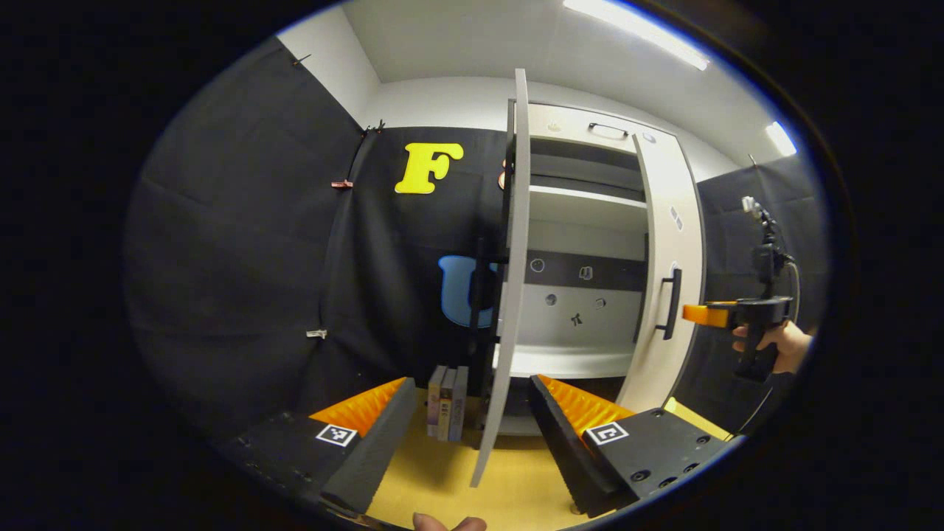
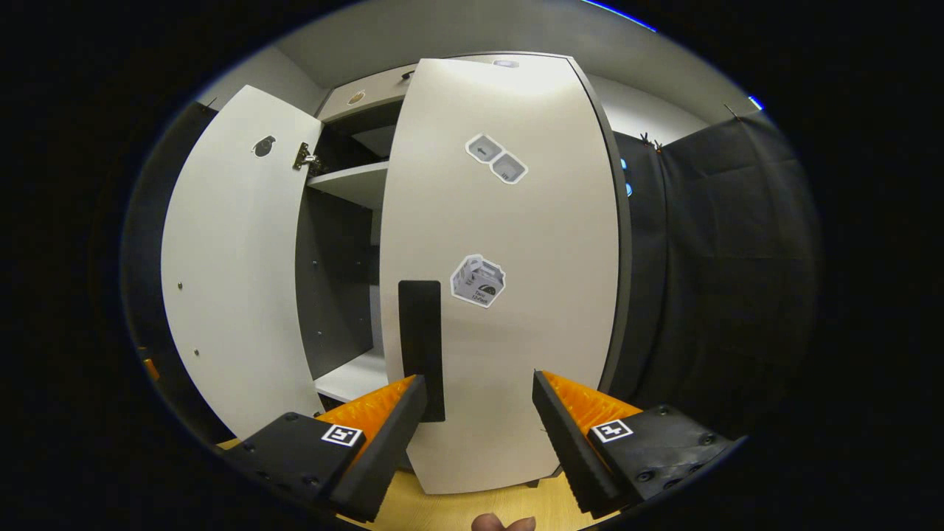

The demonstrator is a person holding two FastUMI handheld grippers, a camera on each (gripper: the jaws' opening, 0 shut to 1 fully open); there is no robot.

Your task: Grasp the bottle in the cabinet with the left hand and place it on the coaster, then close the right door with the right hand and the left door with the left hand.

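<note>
A: Looking along the right tongs, I see them spread wide and empty, with the right door broad-on just ahead and its black handle standing upright just beside the left finger. The door looks nearly shut.

B: Then that door lies straight in front of the right hand, so I'd judge a forward push on the panel would finish it. What about the left side?

A: The left tongs are also open, holding nothing. The left door stands edge-on right between the fingers, its long axis vertical, swung well out from the cabinet.

B: So the left hand is nearer that door, and it would need pushing sideways, toward the cabinet's right.

A: Likely. In the left gripper view the other tongs hang near the right door's handle.

B: And the bottle and coaster?

A: I can't place either; some books stand on the wooden counter.
</note>
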